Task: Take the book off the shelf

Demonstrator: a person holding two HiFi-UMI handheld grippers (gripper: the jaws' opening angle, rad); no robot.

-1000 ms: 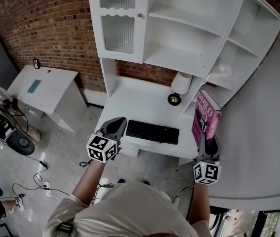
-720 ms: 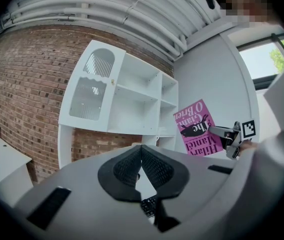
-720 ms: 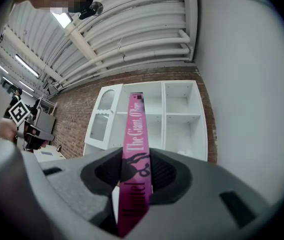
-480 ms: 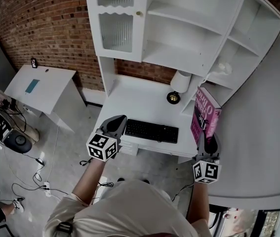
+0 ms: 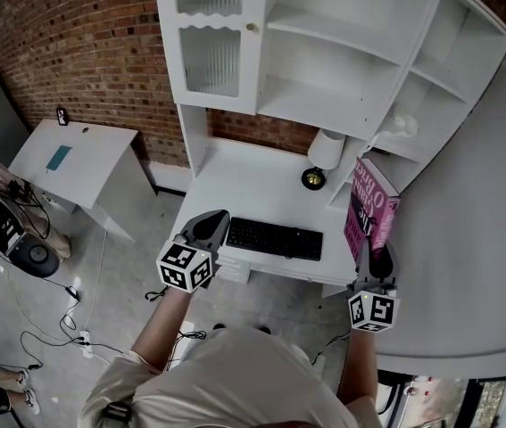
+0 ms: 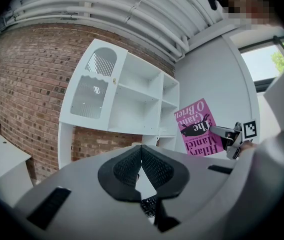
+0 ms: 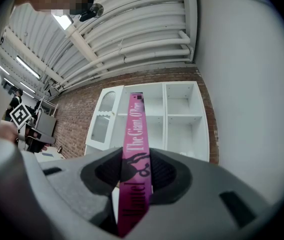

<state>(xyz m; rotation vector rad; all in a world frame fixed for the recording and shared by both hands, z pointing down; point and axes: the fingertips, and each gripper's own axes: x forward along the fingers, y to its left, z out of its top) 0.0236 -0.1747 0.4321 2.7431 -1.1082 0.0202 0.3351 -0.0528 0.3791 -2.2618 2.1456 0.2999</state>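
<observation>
Holding the pink book (image 5: 370, 210) upright, your right gripper (image 5: 378, 253) has its jaws clenched on the lower part of the spine. In the right gripper view the spine runs straight up between the two dark pads, and both press on its sides. The cover shows black lettering and a dark figure.

In the head view the book sits at about 3 o'clock from the black keyboard (image 5: 275, 237), past the right edge of the white desk (image 5: 253, 190). It is in front of the lowest right compartment of the white shelf unit (image 5: 324, 52). In the left gripper view it stands at 3 o'clock from that unit, against the grey wall (image 6: 217, 84) and outside the compartments.

Your left gripper (image 5: 211, 223) hangs at 9 o'clock from the keyboard, beside the desk's front left corner. Its jaws are clenched tip to tip, with nothing between them.

A small round dark object (image 5: 313, 178) rests on the desk at 12 o'clock from the keyboard. A brick wall (image 5: 83, 52) runs behind the unit.
</observation>
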